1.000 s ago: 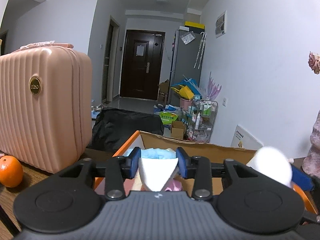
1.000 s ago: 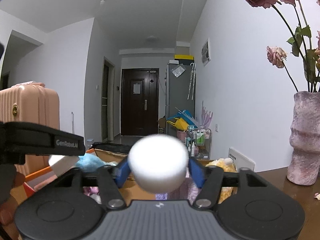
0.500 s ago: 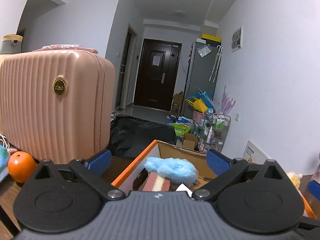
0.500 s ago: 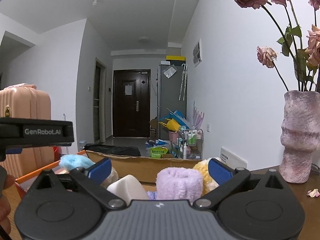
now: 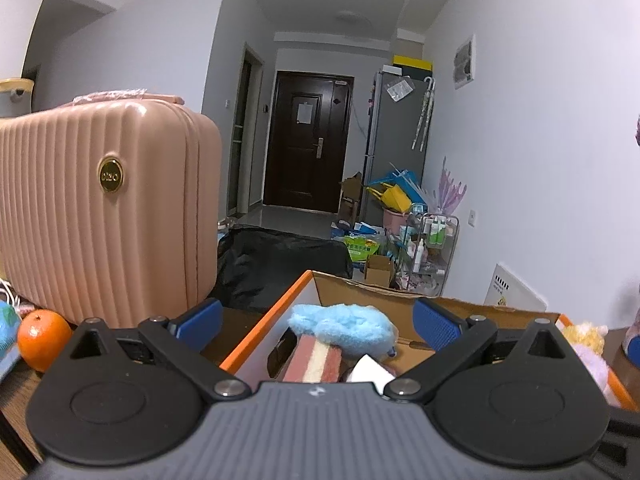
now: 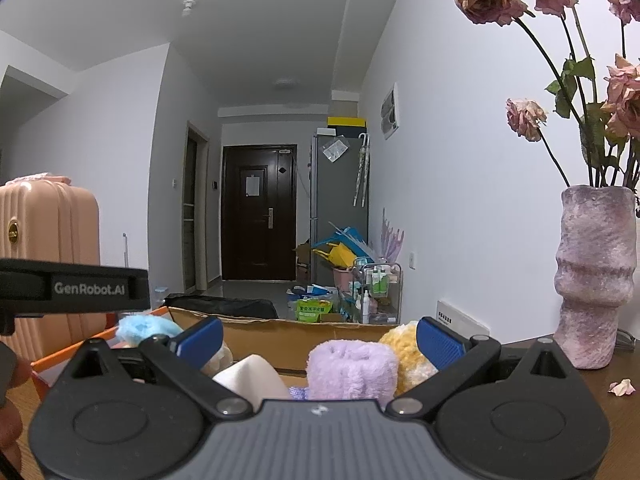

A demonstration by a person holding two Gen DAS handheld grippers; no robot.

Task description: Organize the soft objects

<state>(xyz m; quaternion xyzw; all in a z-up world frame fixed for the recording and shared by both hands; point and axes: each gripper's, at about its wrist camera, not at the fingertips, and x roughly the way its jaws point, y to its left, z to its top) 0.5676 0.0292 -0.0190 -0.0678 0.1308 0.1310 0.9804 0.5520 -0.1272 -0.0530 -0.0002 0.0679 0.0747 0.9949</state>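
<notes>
The soft things lie together in the open cardboard box with the orange rim [image 5: 264,326]: a fluffy light-blue plush piece [image 5: 342,326], a pink-and-cream striped foam block [image 5: 314,364] under it, a white foam wedge [image 5: 370,372], a rolled lilac towel [image 6: 352,368] and a yellow woolly toy [image 6: 404,350]. The left gripper [image 5: 316,320] and the right gripper [image 6: 318,334] both hover over the box with fingers spread wide, holding nothing. I think the good way now is to lift each one straight up, so that no finger drags the light pieces out, and only then search the wooden table [image 6: 612,404] for more soft things.
</notes>
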